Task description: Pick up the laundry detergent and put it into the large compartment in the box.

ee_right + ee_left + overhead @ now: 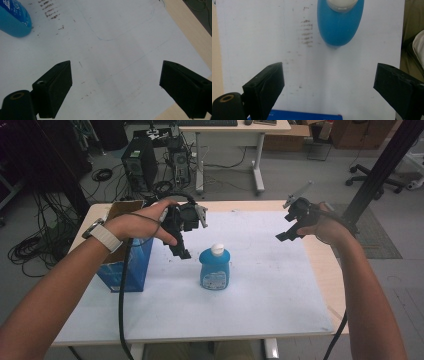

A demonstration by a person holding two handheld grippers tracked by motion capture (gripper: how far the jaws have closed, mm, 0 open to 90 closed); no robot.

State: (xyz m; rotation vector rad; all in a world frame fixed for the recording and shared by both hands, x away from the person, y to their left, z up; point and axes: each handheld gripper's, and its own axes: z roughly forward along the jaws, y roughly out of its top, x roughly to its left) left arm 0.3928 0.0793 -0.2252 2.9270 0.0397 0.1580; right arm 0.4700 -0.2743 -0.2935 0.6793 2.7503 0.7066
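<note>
Jaws wide on both grippers, nothing held. Blue bottle upright mid-table, just beside left gripper; right gripper well apart. I'd drop the left lower, square to the bottle's body, before closing.

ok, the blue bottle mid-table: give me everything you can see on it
The blue bottle is translucent blue plastic by the look of it, flattened and oval in section, with a white cap on top and a pale printed label on its front; the print is too small to read. It stands upright, cap on, near the middle of the white sheet, right of the blue box. Nothing touches it but the sheet. From the left gripper view it sits ahead of the open jaws.
</note>
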